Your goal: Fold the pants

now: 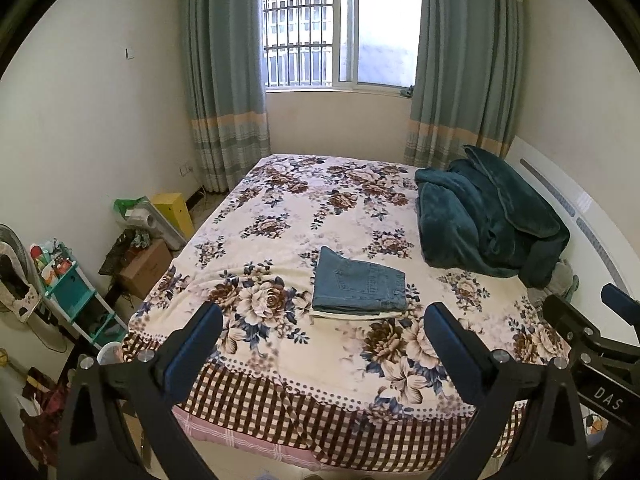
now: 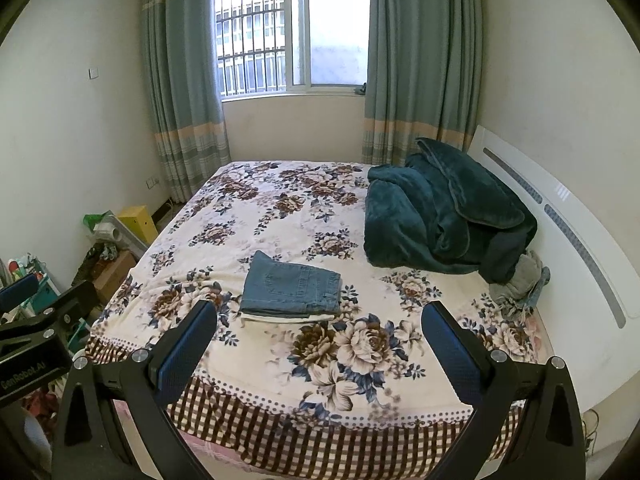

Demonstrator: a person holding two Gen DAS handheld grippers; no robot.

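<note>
Blue denim pants [image 1: 358, 282] lie folded in a neat rectangle on the floral bedspread [image 1: 280, 216], on top of a folded white item. They also show in the right wrist view [image 2: 292, 286]. My left gripper [image 1: 322, 322] is open and empty, held back near the bed's front edge, short of the pants. My right gripper [image 2: 318, 322] is open and empty, likewise held back from the pants; it shows at the right edge of the left wrist view [image 1: 600, 328].
A bunched teal blanket [image 2: 444, 216] lies at the bed's right by the white headboard [image 2: 560, 216], with grey clothes [image 2: 520, 280] beside it. Boxes [image 1: 146, 266] and a teal shelf [image 1: 76, 296] stand on the floor at left. Curtains and a window are behind.
</note>
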